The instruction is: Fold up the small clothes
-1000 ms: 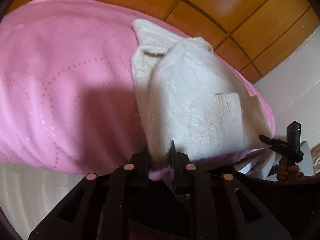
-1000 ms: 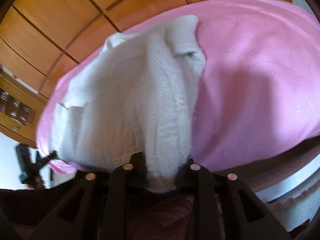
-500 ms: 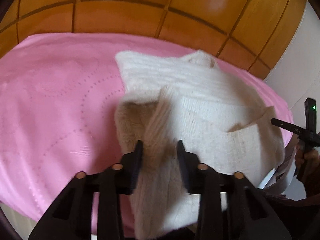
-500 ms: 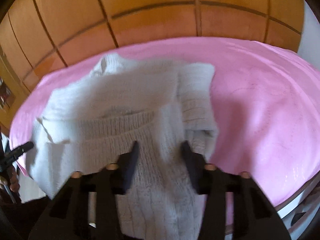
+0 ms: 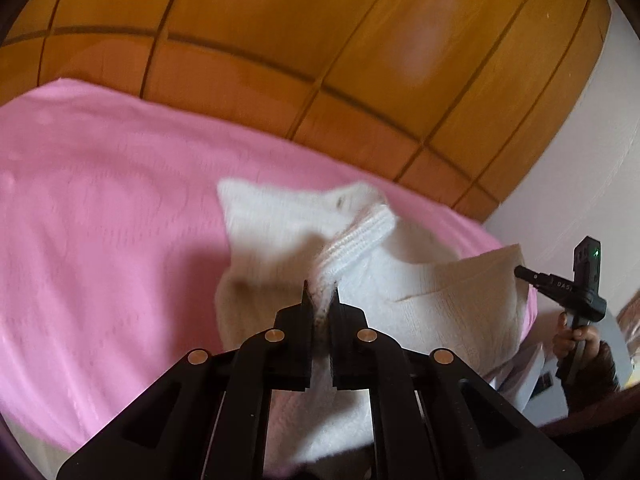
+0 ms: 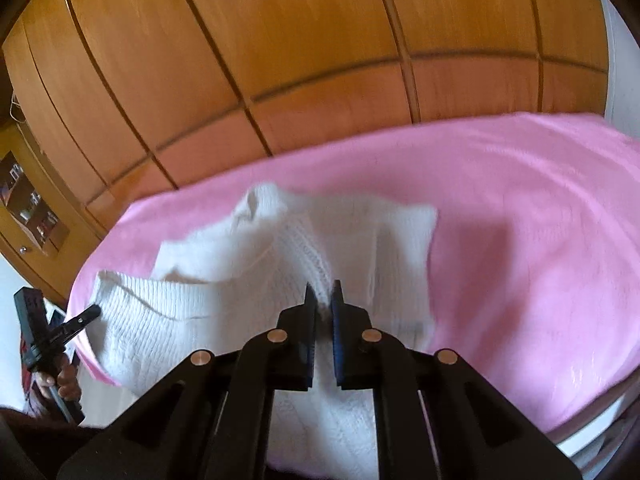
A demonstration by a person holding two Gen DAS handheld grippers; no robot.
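Both my grippers have just closed and lifted since before. My left gripper [image 5: 321,295] and right gripper [image 6: 323,295] pinch the white knit sweater [image 5: 420,300], raised over the pink bed cover [image 5: 100,208].

Between the fingers of the black left gripper [image 5: 321,294] sits a white sweater [image 5: 360,280], its knit ribbed at the folded band just ahead of the tips and creamier in the shaded part to the left. Brass-coloured rivets dot the gripper's black links. Under the sweater spreads a plain pink bedspread [image 5: 100,220], faintly dotted. Beyond it stands a honey-orange wooden wardrobe [image 5: 320,40] crossed by dark grooves that form panels. The black right gripper [image 6: 323,298] shows the same white knit [image 6: 280,264] ahead of it, with fine vertical ribs, on the same pink bedspread [image 6: 520,220]. To its far left a black device [image 6: 32,320] shows.
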